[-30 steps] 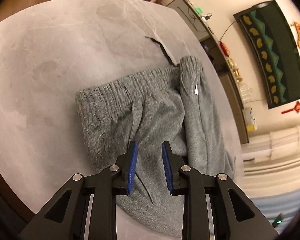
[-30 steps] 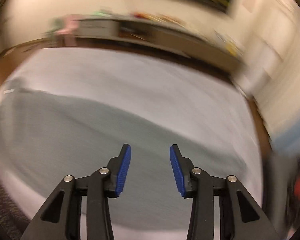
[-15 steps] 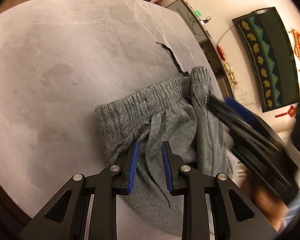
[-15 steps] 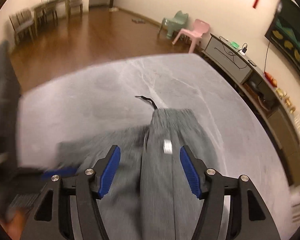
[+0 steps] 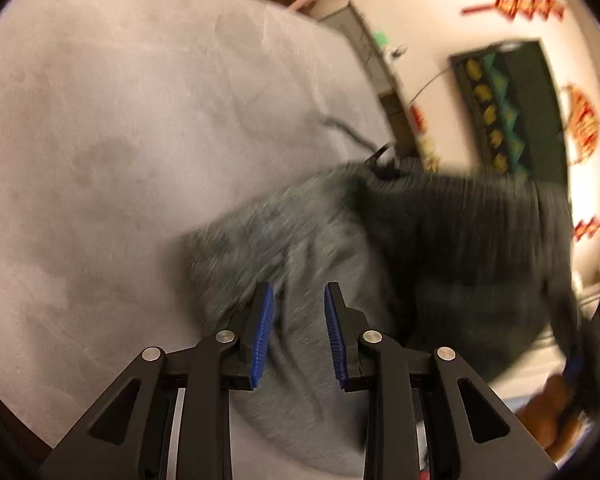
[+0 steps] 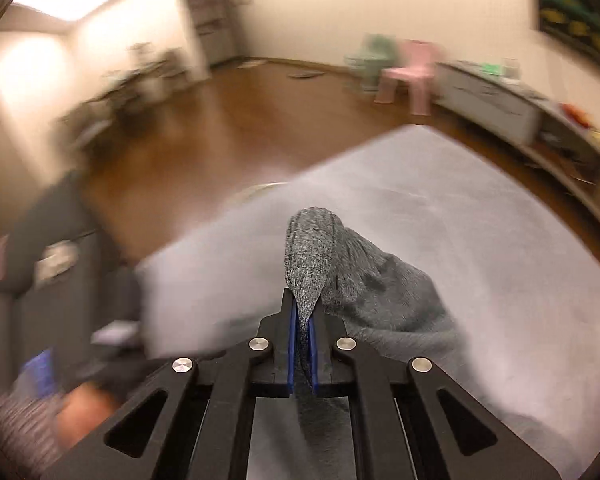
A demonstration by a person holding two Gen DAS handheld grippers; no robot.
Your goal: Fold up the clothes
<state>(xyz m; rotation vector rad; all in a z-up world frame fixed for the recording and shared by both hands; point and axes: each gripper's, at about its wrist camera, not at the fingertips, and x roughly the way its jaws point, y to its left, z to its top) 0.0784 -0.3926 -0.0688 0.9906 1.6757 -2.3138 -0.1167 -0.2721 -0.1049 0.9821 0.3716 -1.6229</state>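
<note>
Newly lifted grey sweatpants [image 6: 352, 276], bunched.

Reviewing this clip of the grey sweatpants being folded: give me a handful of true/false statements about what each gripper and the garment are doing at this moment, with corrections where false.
1. The right gripper is clamped on a fold of the grey sweatpants. True.
2. The left gripper has its jaws pressed fully together. False: its jaws stand apart, with grey fabric visible between them.
3. The fabric in the right gripper's jaws is raised above the grey table. True: it rises to a peak off the tabletop.
4. The sweatpants have dropped to the wooden floor. False: they lie on the table.
5. A pink chair stands on the floor beyond the table. True.
</note>
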